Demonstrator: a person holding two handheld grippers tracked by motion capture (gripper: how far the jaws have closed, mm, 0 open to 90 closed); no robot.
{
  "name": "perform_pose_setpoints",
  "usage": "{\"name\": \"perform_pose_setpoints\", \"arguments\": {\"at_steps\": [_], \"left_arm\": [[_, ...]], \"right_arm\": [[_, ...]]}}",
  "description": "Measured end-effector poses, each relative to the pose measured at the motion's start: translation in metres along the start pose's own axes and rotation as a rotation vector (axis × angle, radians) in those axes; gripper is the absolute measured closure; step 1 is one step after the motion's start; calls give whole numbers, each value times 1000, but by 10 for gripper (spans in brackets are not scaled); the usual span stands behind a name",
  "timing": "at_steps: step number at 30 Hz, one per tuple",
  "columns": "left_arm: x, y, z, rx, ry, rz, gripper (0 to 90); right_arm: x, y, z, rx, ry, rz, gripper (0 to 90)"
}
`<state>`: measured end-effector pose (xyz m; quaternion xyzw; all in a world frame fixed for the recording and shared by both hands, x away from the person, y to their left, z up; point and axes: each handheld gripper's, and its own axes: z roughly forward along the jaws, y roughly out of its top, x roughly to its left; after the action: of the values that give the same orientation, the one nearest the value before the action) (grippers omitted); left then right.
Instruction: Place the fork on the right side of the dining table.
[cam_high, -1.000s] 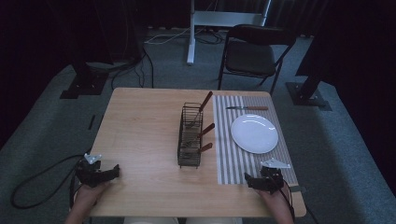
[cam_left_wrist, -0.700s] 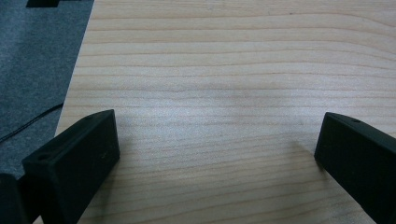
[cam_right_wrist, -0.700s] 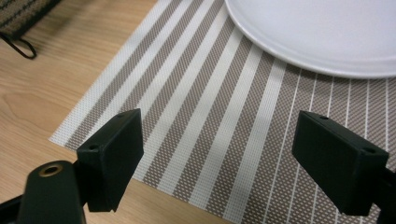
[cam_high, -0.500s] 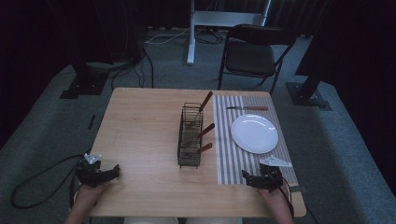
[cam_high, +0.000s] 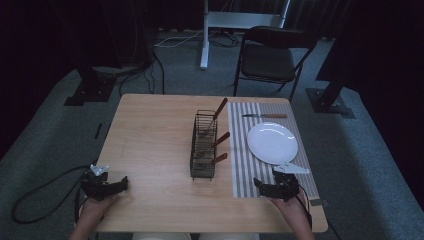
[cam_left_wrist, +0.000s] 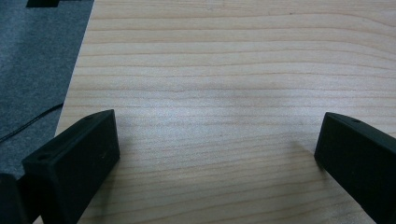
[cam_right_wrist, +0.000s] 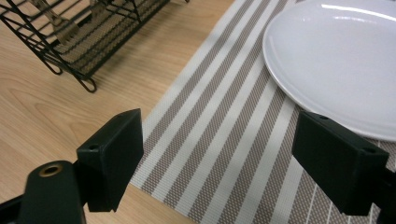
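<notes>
Black jaws gape empty on both: left hand-held gripper (cam_high: 120, 184) low over the counter's (cam_high: 150, 145) near corner, right hand-held gripper (cam_high: 260, 187) over the striped mat (cam_high: 240, 165) beside the white plate (cam_high: 272, 142).

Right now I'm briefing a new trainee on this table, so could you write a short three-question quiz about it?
1. True or false: the right gripper has its jaws open over the striped placemat.
2. What lies on the placemat beyond the white plate? A) knife B) cup C) spoon
3. What does the left gripper hold?

Key: 1 true; 2 A, the knife; 3 nothing, only bare table lies between its jaws.
</notes>
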<state>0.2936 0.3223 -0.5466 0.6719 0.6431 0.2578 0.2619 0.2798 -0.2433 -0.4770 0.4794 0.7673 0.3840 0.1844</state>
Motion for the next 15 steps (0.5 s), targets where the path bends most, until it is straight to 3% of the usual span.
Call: {"name": "perform_pose_setpoints", "arguments": {"at_steps": [15], "left_arm": [[0, 0, 0, 3, 1, 3, 3]], "right_arm": [[7, 29, 1, -52, 33, -21, 164]]}}
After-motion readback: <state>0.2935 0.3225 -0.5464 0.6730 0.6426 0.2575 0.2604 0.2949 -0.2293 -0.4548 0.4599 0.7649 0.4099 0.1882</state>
